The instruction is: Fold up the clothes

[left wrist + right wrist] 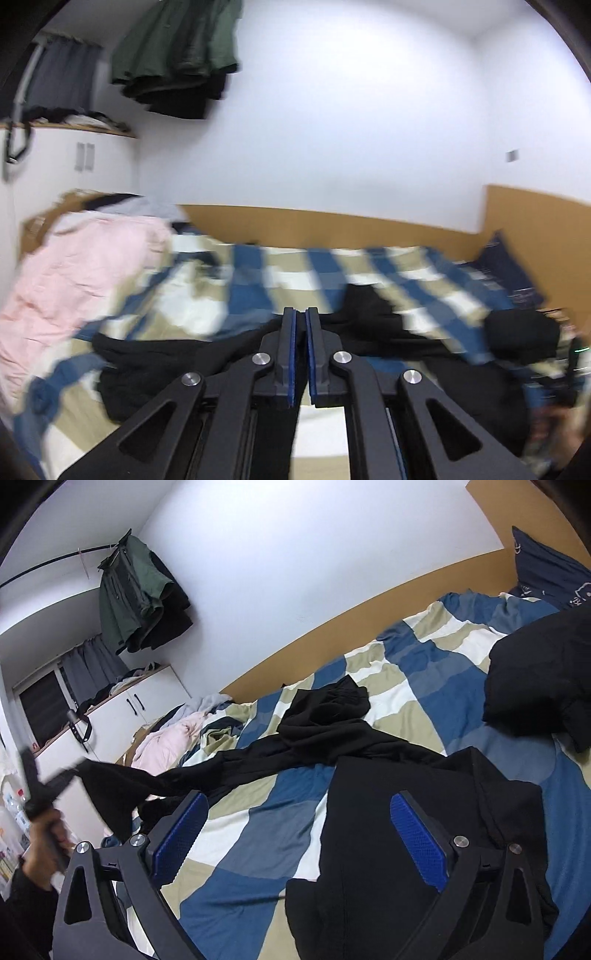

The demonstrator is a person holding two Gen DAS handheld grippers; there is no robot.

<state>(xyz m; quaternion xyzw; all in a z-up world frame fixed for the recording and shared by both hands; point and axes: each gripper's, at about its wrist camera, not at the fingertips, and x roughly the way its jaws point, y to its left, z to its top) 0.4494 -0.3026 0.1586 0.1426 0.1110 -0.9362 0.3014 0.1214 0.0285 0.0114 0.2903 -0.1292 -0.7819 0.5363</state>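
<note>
Black garment [325,734] sprawled across checked bedspread [258,834], bunched near the middle, 1 long limb stretched toward the left edge and lifted off the bed there. Second dark piece [388,849] lying flat under the right gripper; folded black bundle [535,690] resting further right, apart from both. Pink bedding [81,266] heaped at the far left of the bed, green jacket [129,590] hung on the wall rail, well clear of the work.

Left gripper [300,350] nearly closed, only a thin slit between the blue pads; in its own view no cloth plainly seen between the fingers. From the right wrist view, left gripper [70,771] blurred, black cloth hanging taut at its tip, so probably pinched there, though cannot tell for sure. Right gripper [295,845] spread wide, holding nothing, poised just above the flat dark piece, 1 pad [417,842] over the fabric, the other over bare bedspread.

Risks, as judged: stretched limb slipping from a thin pinch and dropping in a heap; pull dragging the bunched middle and twisting it; right jaws closing on bedspread along with cloth.
</note>
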